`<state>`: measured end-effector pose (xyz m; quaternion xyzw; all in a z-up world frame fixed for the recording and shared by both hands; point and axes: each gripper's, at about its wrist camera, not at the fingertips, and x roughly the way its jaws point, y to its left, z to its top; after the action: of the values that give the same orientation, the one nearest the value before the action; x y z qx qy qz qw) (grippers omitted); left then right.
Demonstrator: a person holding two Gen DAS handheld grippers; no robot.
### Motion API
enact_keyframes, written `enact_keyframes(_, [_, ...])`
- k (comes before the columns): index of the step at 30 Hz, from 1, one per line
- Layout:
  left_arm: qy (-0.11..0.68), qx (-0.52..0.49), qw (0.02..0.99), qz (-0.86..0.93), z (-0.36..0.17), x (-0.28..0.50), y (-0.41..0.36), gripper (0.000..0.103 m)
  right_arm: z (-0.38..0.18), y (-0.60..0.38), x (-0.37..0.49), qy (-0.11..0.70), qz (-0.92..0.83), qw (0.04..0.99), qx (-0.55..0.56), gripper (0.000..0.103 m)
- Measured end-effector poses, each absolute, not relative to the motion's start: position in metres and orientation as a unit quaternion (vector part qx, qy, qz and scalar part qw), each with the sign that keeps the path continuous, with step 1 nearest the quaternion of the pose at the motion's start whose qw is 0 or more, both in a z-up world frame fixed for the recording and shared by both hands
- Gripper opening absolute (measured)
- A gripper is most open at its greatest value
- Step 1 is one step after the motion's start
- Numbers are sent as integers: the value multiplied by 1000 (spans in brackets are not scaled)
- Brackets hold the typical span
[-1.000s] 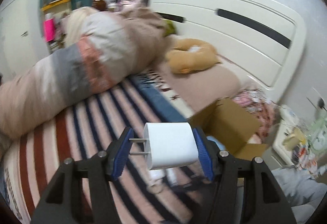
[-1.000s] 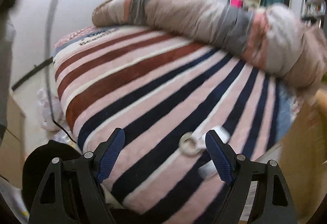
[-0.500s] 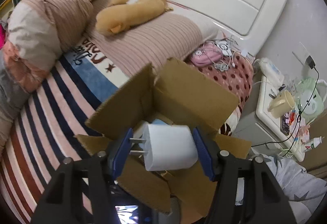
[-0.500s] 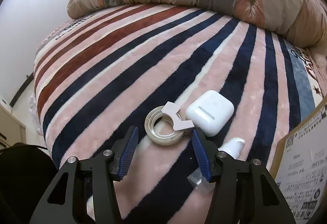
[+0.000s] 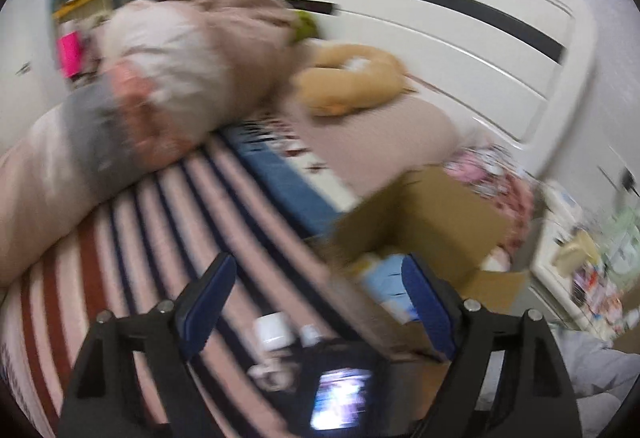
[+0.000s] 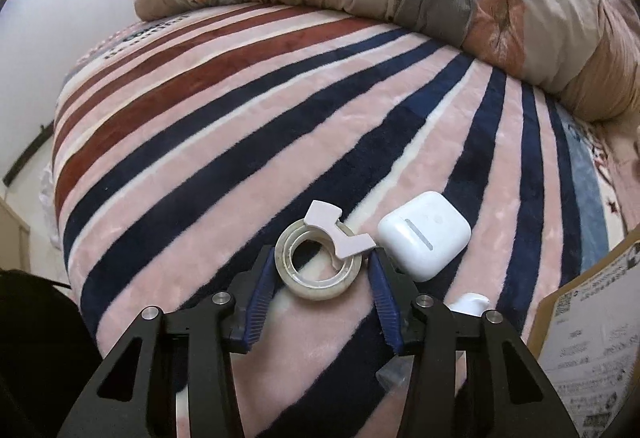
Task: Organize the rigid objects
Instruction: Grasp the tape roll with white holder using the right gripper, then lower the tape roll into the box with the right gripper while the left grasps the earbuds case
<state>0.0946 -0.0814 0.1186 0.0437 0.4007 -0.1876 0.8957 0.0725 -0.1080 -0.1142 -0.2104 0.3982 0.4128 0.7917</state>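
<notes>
Right now the right gripper [image 6: 322,274] has its jaws partly open around the tape roll [image 6: 318,264] near the striped blanket's [image 6: 240,126] front edge; contact unclear. White earbud case [image 6: 424,236] lies just beside it, a small white bottle [image 6: 468,304] mostly hidden behind the finger. Left gripper [image 5: 316,298] is wide open, empty; its view is blurred, cardboard box [image 5: 432,222] probably at the bed's edge.
</notes>
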Motion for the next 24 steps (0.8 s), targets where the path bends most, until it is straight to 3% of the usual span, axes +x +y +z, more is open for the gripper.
enact_keyframes(8, [417, -9, 903, -106, 58, 86, 15, 83, -16, -150, 17, 343, 443, 807, -186, 43])
enact_keyframes(15, [467, -31, 875, -122, -28, 112, -2, 83, 66, -231, 33, 311, 360, 865, -158, 43])
enact_keyframes(20, [506, -18, 852, -131, -80, 131, -37, 82, 60, -271, 76, 355, 272, 878, -169, 43])
enact_keyframes(24, [530, -6, 838, -129, -110, 142, -55, 66, 39, -290, 103, 393, 233, 873, -169, 43])
